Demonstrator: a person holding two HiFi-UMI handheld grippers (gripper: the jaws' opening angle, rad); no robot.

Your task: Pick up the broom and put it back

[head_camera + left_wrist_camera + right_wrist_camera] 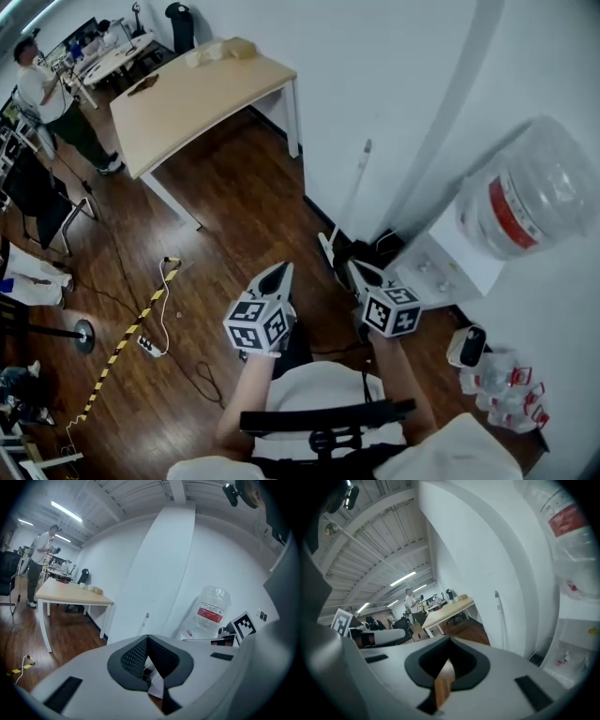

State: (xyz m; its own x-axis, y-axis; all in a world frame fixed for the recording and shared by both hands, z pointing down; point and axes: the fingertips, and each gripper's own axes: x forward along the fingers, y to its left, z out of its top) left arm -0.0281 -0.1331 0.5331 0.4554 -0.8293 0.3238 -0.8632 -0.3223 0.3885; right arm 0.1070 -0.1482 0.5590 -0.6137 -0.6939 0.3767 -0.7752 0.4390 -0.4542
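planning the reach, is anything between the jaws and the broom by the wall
Nothing visible does. The broom leans on the wall just ahead of the left gripper and right gripper. Only bare floor lies between, with some dark clutter beside its foot.

The head view looks from above the person steeply down onto the wooden floor (234, 206). The left gripper (280, 269) and right gripper (357, 269) are close below it, and the white wall (394, 84) is at right. Each gripper view sits just behind its own jaws and looks along them, tilted slightly down, toward that wall. The left gripper view has the table (70, 595) far at left and the water bottle (211, 609) at right. The right gripper view has the water bottle very near at right and the table far off, left of centre. All three views share the table, the water bottle, the broom handle (354, 192) against the wall and the standing person (42, 94).
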